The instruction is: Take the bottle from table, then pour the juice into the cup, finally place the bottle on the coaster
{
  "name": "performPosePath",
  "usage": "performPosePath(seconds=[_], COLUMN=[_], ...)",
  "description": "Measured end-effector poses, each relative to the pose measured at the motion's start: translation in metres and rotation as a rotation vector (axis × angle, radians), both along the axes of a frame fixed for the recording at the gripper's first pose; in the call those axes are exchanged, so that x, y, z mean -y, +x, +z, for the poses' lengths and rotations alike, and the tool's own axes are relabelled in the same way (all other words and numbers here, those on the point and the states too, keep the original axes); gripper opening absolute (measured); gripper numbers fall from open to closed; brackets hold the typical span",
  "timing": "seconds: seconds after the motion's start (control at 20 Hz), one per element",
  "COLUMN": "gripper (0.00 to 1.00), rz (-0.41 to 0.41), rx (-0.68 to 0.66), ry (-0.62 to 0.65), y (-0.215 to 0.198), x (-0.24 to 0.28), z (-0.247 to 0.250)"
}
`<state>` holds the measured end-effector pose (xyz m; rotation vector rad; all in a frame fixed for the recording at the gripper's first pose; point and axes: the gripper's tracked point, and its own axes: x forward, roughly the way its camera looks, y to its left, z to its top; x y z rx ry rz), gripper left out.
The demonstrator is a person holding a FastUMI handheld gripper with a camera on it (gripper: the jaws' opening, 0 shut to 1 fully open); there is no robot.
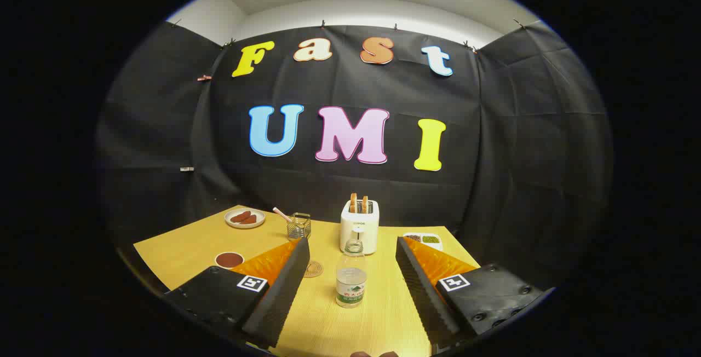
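Note:
A clear plastic bottle (pixel 350 275) with a green label and no cap stands upright on the yellow table (pixel 181 253), just ahead of my fingers and midway between them. My gripper (pixel 350 277) is open, with its fingers (pixel 285 286) wide apart on either side of the bottle and not touching it. A round woven coaster (pixel 313 268) lies left of the bottle, partly hidden by the left finger. A clear glass cup (pixel 299 226) with a striped straw stands farther back on the left.
A white toaster (pixel 360 226) with toast in it stands right behind the bottle. A plate of sausages (pixel 245 218) sits at the far left, a small dish of brown sauce (pixel 229 259) nearer left, and a white dish (pixel 423 239) at the far right.

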<state>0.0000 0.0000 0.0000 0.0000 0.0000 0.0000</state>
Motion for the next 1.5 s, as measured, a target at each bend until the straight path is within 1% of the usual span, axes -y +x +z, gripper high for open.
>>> performPosePath(seconds=[0.15,0.9,1.05,1.2,1.5], gripper=[0.97,0.97,0.97,0.97,0.97], rz=[0.038,0.044,0.037,0.019,0.009], rx=[0.004,-0.051,-0.060,-0.045,-0.051], ry=[-0.005,0.009,0.019,0.001,0.020], y=[-0.003,0.006,0.013,0.024,0.049], x=[-0.009,-0.007,-0.005,0.001,0.003], z=[-0.003,-0.021,-0.024,-0.023,-0.028])
